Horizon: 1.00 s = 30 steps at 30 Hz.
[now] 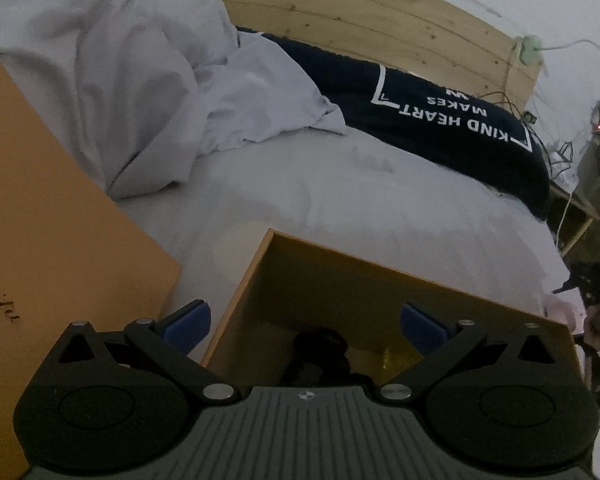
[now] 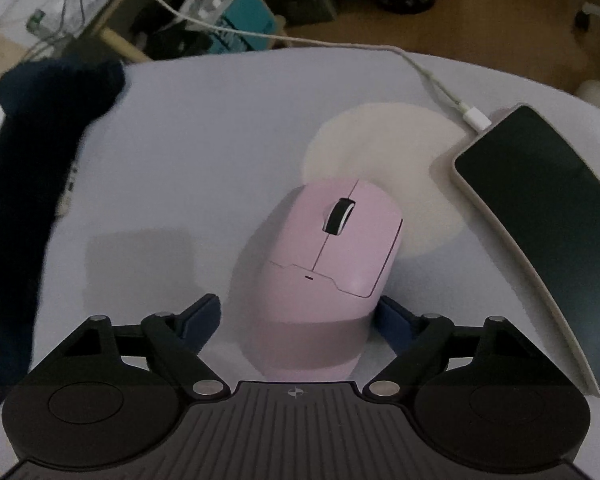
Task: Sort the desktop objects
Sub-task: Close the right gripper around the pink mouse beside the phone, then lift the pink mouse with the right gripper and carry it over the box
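Note:
In the left wrist view my left gripper (image 1: 305,325) is open and empty over an open orange-brown box (image 1: 380,280) on the bed. A black item (image 1: 320,354) and a yellowish item (image 1: 392,356) lie in the box, partly hidden by the gripper. In the right wrist view a pink computer mouse (image 2: 324,268) lies on the white sheet, its front over a pale round pad (image 2: 384,140). My right gripper (image 2: 298,316) is open, with one finger on each side of the mouse's rear. The right pad is at the mouse's edge and the left pad stands apart.
The box's orange lid (image 1: 48,248) lies to the left. A crumpled white duvet (image 1: 120,72), a navy pillow (image 1: 440,120) and a wooden headboard (image 1: 340,12) lie beyond. A phone (image 2: 548,224) on a white charging cable (image 2: 432,76) sits right of the mouse. Cluttered shelves stand past the bed's edge.

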Tool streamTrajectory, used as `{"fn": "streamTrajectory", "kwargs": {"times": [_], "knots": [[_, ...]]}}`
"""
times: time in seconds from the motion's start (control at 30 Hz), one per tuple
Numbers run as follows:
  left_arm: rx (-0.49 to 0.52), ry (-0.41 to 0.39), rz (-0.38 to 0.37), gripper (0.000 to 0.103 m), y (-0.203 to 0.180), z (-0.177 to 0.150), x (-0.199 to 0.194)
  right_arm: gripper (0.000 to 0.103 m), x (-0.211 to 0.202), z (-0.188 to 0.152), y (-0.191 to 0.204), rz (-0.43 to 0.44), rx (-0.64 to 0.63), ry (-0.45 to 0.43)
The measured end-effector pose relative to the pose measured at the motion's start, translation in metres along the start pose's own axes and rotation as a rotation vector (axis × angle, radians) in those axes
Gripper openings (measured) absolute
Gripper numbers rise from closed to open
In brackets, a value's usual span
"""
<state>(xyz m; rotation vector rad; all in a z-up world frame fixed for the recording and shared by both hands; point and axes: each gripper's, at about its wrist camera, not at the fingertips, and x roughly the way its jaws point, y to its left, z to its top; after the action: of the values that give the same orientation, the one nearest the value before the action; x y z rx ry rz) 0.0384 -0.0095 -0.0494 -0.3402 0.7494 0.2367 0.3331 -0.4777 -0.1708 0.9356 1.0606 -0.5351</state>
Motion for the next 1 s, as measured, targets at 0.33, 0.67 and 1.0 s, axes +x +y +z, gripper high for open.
{"fn": "streamTrajectory", "kwargs": {"times": [0.33, 0.67, 1.0], "knots": [[0.045, -0.054, 0.006, 0.103, -0.004, 0.009, -0.011, 0.063, -0.004, -0.037, 0.038, -0.116, -0.425, -0.060], [0.022, -0.110, -0.067, 0.103, -0.010, 0.023, -0.046, 0.027, -0.102, -0.058, 0.021, -0.015, -0.547, -0.092], [-0.014, -0.102, -0.101, 0.103, 0.012, 0.013, -0.072, 0.001, -0.162, -0.072, -0.014, 0.005, -0.545, 0.006]]}}
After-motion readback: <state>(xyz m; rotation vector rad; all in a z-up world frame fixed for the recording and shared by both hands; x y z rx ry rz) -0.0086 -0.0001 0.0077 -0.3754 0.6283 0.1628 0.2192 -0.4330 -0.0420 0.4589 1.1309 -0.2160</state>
